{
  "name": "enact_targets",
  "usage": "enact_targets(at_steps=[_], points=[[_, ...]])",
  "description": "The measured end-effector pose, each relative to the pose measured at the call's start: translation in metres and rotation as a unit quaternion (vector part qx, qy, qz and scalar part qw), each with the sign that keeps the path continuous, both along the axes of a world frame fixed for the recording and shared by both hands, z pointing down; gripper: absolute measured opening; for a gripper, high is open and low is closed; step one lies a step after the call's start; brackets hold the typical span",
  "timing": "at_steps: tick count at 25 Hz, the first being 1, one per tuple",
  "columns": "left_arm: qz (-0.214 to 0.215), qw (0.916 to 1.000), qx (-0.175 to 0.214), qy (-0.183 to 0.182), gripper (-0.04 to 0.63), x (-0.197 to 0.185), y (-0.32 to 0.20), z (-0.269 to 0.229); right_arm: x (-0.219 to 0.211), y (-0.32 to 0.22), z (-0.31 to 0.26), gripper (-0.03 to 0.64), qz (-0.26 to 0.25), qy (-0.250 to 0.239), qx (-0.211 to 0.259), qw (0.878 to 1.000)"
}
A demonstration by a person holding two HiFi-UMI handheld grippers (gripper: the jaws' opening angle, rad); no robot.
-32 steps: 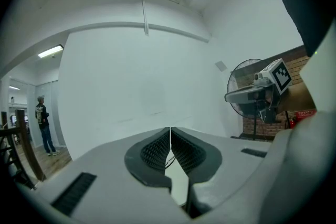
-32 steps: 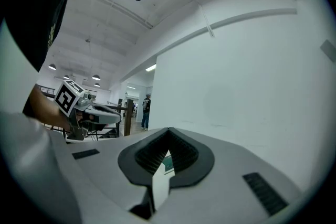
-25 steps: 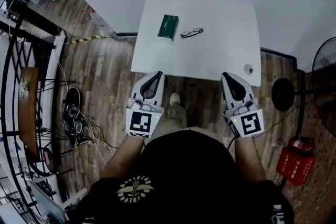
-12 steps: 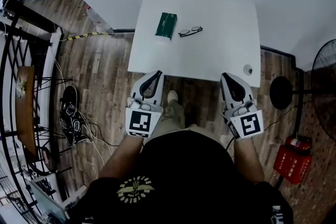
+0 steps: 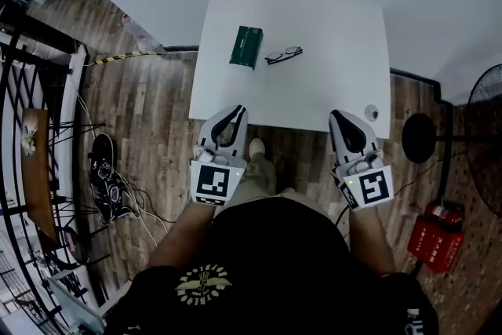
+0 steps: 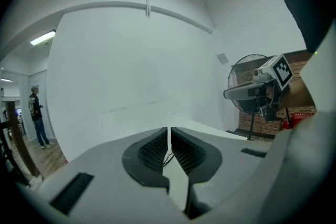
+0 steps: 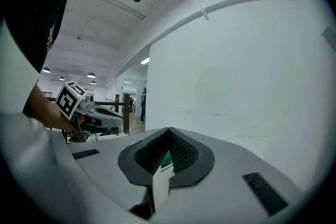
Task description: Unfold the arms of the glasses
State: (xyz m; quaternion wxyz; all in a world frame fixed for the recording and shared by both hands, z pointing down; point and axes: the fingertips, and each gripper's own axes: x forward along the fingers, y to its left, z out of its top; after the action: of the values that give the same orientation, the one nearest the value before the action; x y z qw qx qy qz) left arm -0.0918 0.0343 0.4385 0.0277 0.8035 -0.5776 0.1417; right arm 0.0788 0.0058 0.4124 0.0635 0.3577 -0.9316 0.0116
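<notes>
The black-framed glasses (image 5: 283, 55) lie folded on the white table (image 5: 329, 51), toward its far left part, just right of a green box (image 5: 245, 47). My left gripper (image 5: 235, 112) hovers at the table's near edge on the left, its jaws shut with nothing between them. My right gripper (image 5: 339, 117) hangs at the near edge on the right, also shut and empty. Both point toward the table, well short of the glasses. In the left gripper view the pads (image 6: 155, 148) meet; in the right gripper view the green box (image 7: 166, 160) peeks through behind the shut pads (image 7: 184, 152).
A small round object (image 5: 371, 112) sits at the table's near right corner. A standing fan (image 5: 488, 118) with a black base (image 5: 420, 139) and a red case (image 5: 438, 241) stand right. Shoes and cables (image 5: 108, 180) and a black railing (image 5: 43, 145) are left. A white wall rises behind the table.
Both grippers have moved forward; their tips now reach the table's near edge. The table, box and glasses sit slightly lower and closer in the head view.
</notes>
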Motion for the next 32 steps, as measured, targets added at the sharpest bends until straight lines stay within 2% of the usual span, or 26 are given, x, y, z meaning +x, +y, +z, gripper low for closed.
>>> enact_targets(at_steps=[6, 9, 16, 22, 24, 28, 32], points=[[0.011, 0.9999, -0.011, 0.002, 0.012, -0.015, -0.037, 0.010, -0.018, -0.030, 0.005, 0.002, 0.005, 0.011, -0.006, 1.000], [0.032, 0.9992, -0.024, 0.004, 0.014, -0.017, -0.059, 0.017, -0.024, -0.047, 0.004, 0.002, 0.016, 0.017, -0.008, 1.000], [0.092, 0.9954, -0.024, -0.004, 0.017, -0.026, -0.106, 0.024, -0.048, -0.082, -0.007, 0.002, 0.044, 0.036, 0.006, 0.998], [0.142, 0.9885, -0.051, -0.012, 0.054, -0.035, -0.135, 0.040, -0.056, -0.101, -0.019, 0.002, 0.089, 0.051, 0.012, 0.995], [0.154, 0.9860, -0.063, -0.008, 0.054, -0.036, -0.142, 0.048, -0.058, -0.101, -0.023, 0.002, 0.099, 0.067, 0.016, 0.993], [0.177, 0.9813, -0.075, 0.000, 0.054, -0.029, -0.146, 0.062, -0.051, -0.099, -0.025, 0.001, 0.125, 0.064, 0.008, 0.990], [0.196, 0.9773, -0.081, -0.004, 0.054, -0.020, -0.148, 0.072, -0.049, -0.101, -0.034, 0.002, 0.126, 0.072, 0.027, 0.989]])
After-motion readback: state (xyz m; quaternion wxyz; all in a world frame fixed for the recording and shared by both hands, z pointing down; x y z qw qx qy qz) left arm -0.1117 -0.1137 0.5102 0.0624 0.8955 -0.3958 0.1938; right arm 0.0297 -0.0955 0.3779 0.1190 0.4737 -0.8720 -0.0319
